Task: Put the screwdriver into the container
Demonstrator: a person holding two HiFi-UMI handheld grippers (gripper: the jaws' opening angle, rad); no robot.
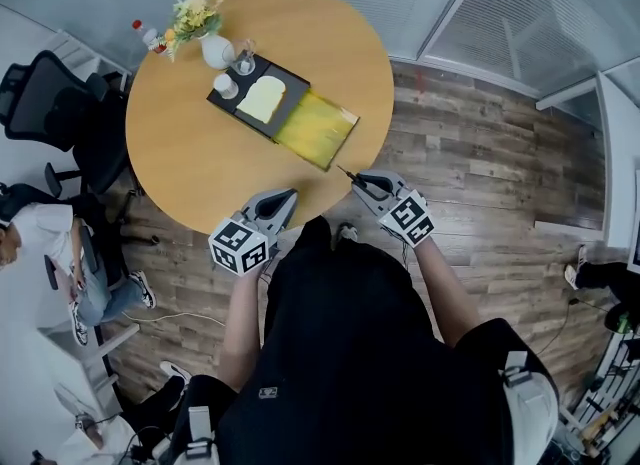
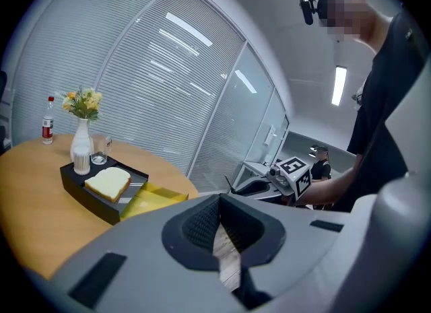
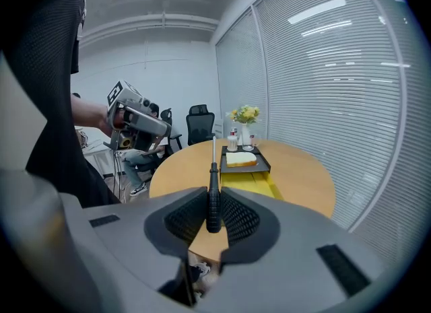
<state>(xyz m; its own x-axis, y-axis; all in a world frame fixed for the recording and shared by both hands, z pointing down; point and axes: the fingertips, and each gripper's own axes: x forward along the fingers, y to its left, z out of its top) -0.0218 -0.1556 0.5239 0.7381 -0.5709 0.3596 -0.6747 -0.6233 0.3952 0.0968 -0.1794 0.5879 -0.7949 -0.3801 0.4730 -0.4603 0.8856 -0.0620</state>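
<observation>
Right gripper [image 3: 213, 200] pinching screwdriver [image 3: 213, 177], lower centre | left gripper [image 2: 219, 204] pressed together, empty | yellow container [image 1: 318, 129] on counter [image 1: 200, 153], upper centre, well apart | progress: screwdriver in grip; carry and drop-in remain

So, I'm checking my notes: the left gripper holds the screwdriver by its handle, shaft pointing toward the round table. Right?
No: the right gripper holds the screwdriver by its handle, shaft pointing toward the round table. The right gripper view shows it; the left gripper holds nothing.
</observation>
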